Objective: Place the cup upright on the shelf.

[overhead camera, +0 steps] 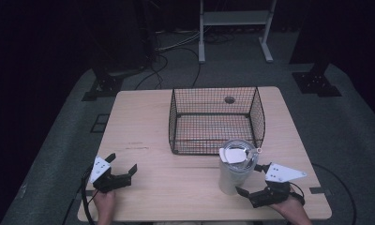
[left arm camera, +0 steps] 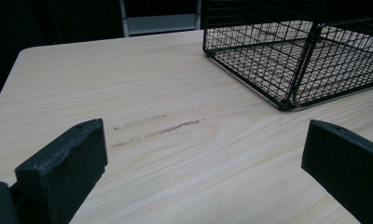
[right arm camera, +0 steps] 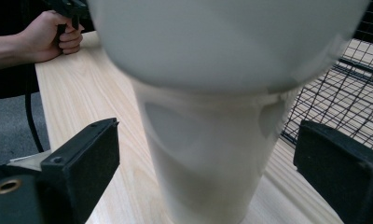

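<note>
Down at the near left corner of the wooden table [overhead camera: 143, 131], the left gripper [overhead camera: 121, 165] rests low over the bare wood, held by the person's left hand [overhead camera: 104, 202] coming in from the bottom edge, its cable looping off the table's edge. Its jaws stand wide apart with nothing between them; in the left gripper view they frame plain tabletop with a few dark scuff marks [left arm camera: 159, 128], and the corner of the wire basket [left arm camera: 292, 56] lies ahead to the right.

On the near right side, the right gripper [overhead camera: 251, 180] is held by the right hand [overhead camera: 291, 208] and angled toward the tumbler [overhead camera: 236, 168]. Its jaws are spread, one on each side of the tumbler's lower body, and in the right gripper view neither pad appears to touch it.

The tumbler stands upright on the table, just in front of the black wire basket's near right corner. It is pale, cream-white, tapering to a narrower base, with a clear lid [overhead camera: 237, 152] on top. In the right gripper view its body [right arm camera: 208, 154] looms close and blurred, wider above, with shallow oval dents in the lower part.
</note>
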A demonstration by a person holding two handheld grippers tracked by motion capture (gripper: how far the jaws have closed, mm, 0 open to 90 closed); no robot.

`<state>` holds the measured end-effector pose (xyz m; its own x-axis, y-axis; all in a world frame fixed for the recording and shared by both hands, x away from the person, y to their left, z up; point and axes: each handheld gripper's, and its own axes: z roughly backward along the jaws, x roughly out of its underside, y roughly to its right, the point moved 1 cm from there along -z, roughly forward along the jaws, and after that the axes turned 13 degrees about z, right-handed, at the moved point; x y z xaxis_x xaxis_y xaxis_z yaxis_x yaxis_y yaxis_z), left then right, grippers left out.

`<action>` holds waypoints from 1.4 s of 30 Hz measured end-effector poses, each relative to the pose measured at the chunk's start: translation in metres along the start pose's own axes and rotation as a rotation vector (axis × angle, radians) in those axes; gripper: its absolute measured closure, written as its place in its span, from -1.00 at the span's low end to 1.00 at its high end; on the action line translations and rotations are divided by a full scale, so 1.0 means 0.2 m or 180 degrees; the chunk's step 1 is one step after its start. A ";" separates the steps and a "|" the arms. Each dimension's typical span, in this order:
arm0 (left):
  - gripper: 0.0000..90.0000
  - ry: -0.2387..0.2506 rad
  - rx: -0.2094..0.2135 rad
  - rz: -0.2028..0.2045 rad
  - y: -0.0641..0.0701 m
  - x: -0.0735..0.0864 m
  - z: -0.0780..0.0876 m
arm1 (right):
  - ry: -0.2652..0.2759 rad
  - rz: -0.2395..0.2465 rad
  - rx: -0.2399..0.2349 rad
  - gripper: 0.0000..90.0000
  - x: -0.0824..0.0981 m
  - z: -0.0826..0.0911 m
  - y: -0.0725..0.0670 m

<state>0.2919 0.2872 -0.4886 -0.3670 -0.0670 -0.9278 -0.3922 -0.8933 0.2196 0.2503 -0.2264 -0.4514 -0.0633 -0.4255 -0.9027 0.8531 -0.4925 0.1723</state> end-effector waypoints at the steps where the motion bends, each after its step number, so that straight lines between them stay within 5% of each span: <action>1: -1.00 0.0000 -0.0003 -0.0001 0.00 0.00 0.00 | 0.0007 -0.0006 0.0003 -0.86 -0.01 -0.02 0.01; 21: -1.00 0.0000 0.0000 -0.0014 0.00 0.00 0.00 | 0.0119 0.0063 0.0124 -0.86 -0.05 -0.15 0.01; 42: -1.00 -0.0001 0.0002 -0.0016 0.00 0.00 0.00 | 0.0311 0.0087 0.0203 -0.81 -0.03 -0.16 0.00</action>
<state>0.2917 0.2870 -0.4886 -0.3653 -0.0622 -0.9288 -0.3945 -0.8934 0.2150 0.2671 -0.2000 -0.4585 0.0128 -0.3650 -0.9309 0.8190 -0.5304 0.2192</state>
